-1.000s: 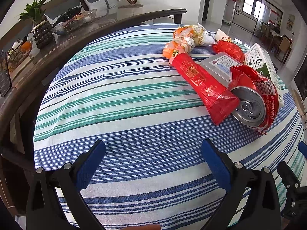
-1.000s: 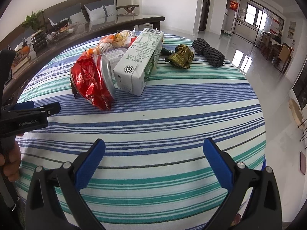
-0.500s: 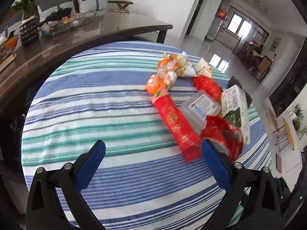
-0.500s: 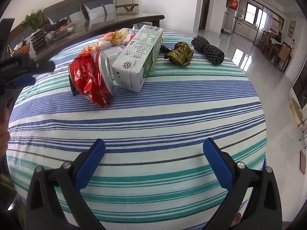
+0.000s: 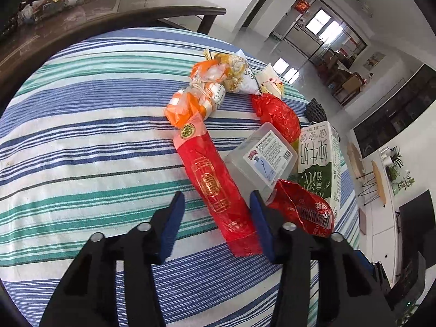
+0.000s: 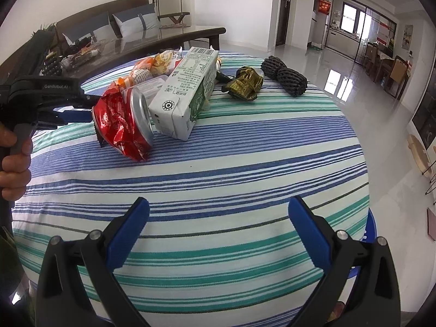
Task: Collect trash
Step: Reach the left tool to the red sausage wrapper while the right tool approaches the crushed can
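Trash pile (image 5: pixel 245 141): the crushed can (image 6: pixel 136 120) half hides its wrapper. Left gripper (image 5: pixel 216 207) half-open around the red packet (image 5: pixel 215 188), contact unclear; right gripper (image 6: pixel 218 209) wide open, empty.

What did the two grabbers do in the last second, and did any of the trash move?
The left gripper moved forward over the table and narrowed its fingers around the long red wrapper, though a gap remains and it has not clamped. The right gripper stayed wide open over the striped tablecloth. The milk carton, crushed can and other trash lie unmoved.
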`<state>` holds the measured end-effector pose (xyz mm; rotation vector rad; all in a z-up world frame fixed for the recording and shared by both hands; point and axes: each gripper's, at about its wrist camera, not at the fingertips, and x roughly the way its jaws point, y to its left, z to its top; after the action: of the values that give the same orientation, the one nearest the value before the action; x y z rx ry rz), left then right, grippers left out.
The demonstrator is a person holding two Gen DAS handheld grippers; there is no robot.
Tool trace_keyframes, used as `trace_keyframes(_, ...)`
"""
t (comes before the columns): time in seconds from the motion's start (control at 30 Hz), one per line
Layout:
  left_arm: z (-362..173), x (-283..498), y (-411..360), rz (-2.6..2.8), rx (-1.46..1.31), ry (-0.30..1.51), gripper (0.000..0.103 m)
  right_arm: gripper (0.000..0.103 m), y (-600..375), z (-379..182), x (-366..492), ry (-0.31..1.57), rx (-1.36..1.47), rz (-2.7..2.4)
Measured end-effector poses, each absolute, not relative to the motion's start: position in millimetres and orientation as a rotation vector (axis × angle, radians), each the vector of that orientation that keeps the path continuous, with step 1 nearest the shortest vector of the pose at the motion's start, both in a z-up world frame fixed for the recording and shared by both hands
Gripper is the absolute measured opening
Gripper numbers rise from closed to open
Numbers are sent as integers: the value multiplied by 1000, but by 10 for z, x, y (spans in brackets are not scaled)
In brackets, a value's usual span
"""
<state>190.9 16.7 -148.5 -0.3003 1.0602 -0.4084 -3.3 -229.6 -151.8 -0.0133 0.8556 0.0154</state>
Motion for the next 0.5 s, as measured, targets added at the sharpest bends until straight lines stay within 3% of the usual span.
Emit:
trace_keyframes(0.1, -1479, 1899, 110, -434, -287, 1056, 22, 98, -2302, -1480, -46, 838, -8, 24)
trace_keyframes(0.5, -1227, 1259, 502, -494, -26, 1105, 20, 98, -1997, -1344, 41, 812, -19, 226)
